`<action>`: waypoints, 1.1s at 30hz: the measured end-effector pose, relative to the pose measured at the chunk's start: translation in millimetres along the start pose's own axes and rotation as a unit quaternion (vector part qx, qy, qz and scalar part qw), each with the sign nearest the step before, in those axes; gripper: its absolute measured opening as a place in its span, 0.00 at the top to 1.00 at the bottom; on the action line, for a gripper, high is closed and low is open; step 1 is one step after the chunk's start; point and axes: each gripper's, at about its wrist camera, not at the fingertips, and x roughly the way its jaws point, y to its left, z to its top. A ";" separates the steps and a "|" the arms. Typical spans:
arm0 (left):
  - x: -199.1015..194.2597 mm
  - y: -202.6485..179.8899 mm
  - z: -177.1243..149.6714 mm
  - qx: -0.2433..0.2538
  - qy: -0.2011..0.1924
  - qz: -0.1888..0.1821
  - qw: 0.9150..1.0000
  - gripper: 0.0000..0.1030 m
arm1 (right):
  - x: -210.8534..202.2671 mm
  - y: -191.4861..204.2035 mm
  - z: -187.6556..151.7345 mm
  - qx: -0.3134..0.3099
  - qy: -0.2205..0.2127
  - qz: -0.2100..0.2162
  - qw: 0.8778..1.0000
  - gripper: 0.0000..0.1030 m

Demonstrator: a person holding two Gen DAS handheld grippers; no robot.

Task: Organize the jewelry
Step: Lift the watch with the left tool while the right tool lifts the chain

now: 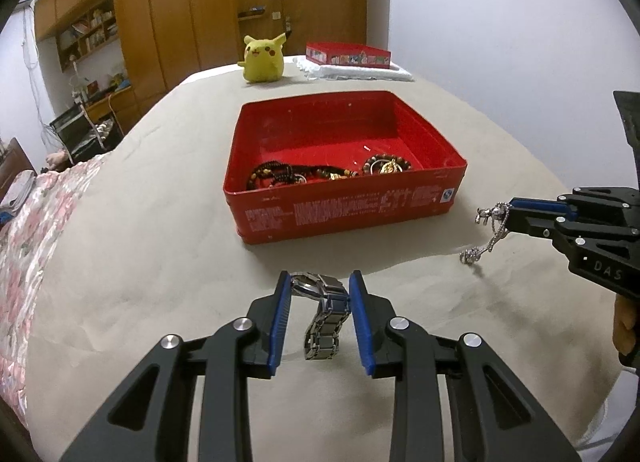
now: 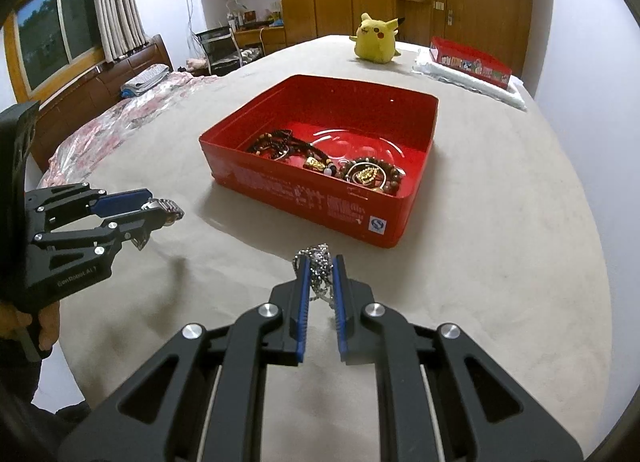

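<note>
A red tin box (image 1: 344, 214) (image 2: 320, 206) stands open on the beige cloth, with beaded bracelets (image 1: 280, 174) (image 2: 372, 174) and gold pieces inside. My left gripper (image 1: 320, 282) (image 2: 166, 212) is shut on a silver metal watch (image 1: 324, 314) (image 2: 166, 207), whose band hangs down between the blue pads, just in front of the box. My right gripper (image 2: 318, 264) (image 1: 504, 208) is shut on a silver chain (image 2: 320, 274) (image 1: 486, 234), which dangles above the cloth to the right of the box.
A yellow plush toy (image 1: 264, 58) (image 2: 374, 38) sits at the far edge. A second red box (image 1: 348, 54) (image 2: 470, 62) rests on a white folded cloth (image 2: 472, 82). A floral bedspread (image 1: 24, 246) lies to the left. A hand (image 1: 624, 326) holds the right gripper.
</note>
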 end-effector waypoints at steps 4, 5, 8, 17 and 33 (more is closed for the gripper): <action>-8.1 2.4 3.8 0.004 -0.004 -0.005 1.000 0.71 | -7.4 1.9 4.1 -0.005 -0.004 -0.001 1.000 0.91; -10.8 3.4 4.9 0.005 -0.005 -0.007 1.000 0.71 | -9.4 2.6 5.2 -0.007 -0.005 -0.002 1.000 0.91; -17.0 4.4 7.4 0.010 -0.010 -0.007 1.000 0.71 | -15.9 4.1 8.4 -0.010 -0.010 -0.003 1.000 0.91; -32.2 7.3 13.6 0.016 -0.021 -0.013 1.000 0.71 | -30.8 9.7 17.4 -0.022 -0.021 -0.010 0.999 0.91; -48.8 10.7 21.5 0.033 -0.030 -0.015 0.999 0.71 | -64.4 19.5 33.6 -0.047 -0.043 -0.019 0.998 0.91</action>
